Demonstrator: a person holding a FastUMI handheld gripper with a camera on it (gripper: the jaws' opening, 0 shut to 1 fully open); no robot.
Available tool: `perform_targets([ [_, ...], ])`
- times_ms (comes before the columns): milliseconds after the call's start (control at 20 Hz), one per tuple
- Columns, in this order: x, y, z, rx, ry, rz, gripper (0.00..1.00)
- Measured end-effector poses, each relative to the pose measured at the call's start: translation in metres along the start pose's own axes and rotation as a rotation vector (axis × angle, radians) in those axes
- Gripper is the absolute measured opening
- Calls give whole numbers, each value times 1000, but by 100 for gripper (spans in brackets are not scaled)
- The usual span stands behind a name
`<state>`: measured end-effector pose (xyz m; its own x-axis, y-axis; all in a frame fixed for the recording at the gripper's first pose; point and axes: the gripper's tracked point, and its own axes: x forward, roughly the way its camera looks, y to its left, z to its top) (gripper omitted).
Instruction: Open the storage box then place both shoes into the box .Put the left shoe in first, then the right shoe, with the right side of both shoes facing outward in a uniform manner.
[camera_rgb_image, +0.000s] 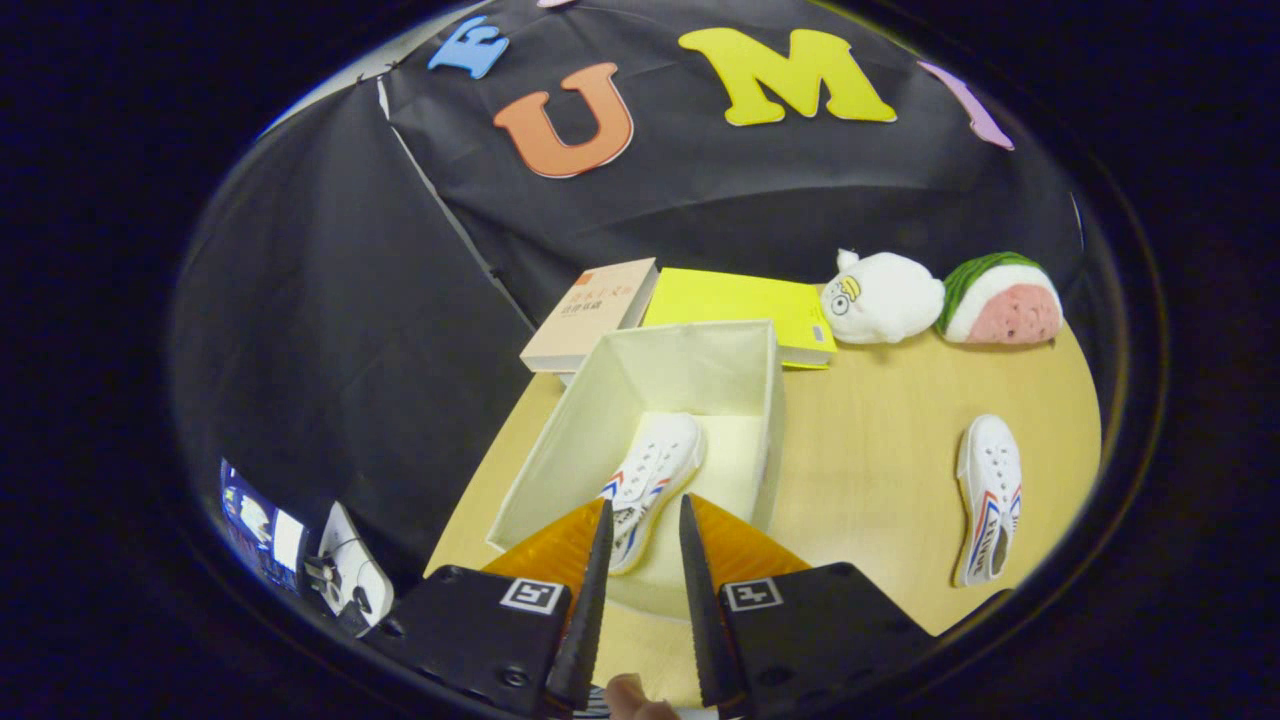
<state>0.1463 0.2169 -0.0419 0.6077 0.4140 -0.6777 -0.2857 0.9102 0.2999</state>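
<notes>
Two fingers of the gripper (645, 520) reach forward over the near rim of the open box (745, 375), their tips a narrow gap apart and pressing on nothing. A fingertip of the person's hand (632, 695) peeks up just behind the gripper, between the two finger bases; the rest of the hand is hidden, so its pose cannot be told. The gripper is tilted down toward the box from the near side.

One shoe (655, 470) lies inside the box, on its floor, with its near end showing in the gap between the fingertips and its far end pointing toward the far right corner. Whether the fingers touch it cannot be told; they appear to sit above it. The other shoe (990, 495) lies on the table (880, 440), well apart to the right of the box, lengthwise from near to far.

Beyond the box, a tan book (590, 315) and a yellow book (740, 300) lie just behind its far wall. Farther right sit a white plush toy (885, 297) and, touching it, a watermelon plush (1005, 300). A phone on a stand (350, 575) sits at the near left.
</notes>
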Motion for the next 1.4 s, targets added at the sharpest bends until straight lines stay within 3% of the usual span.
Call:
perform_targets([
  [300, -25, -69, 4, 44, -71, -51, 44],
  [400, -29, -76, 1, 73, -65, 14, 45],
  [500, -34, -115, 13, 67, -64, 6, 64],
  [650, -47, -151, 17, 27, -110, -53, 74],
  [700, -51, -163, 15, 12, -107, -81, 93],
  [800, -58, -185, 9, -24, -76, -130, 100],
  [1000, -63, -223, -4, -88, -9, -208, 100],
  [1400, -61, -314, -46, -22, 98, -307, 100],
])
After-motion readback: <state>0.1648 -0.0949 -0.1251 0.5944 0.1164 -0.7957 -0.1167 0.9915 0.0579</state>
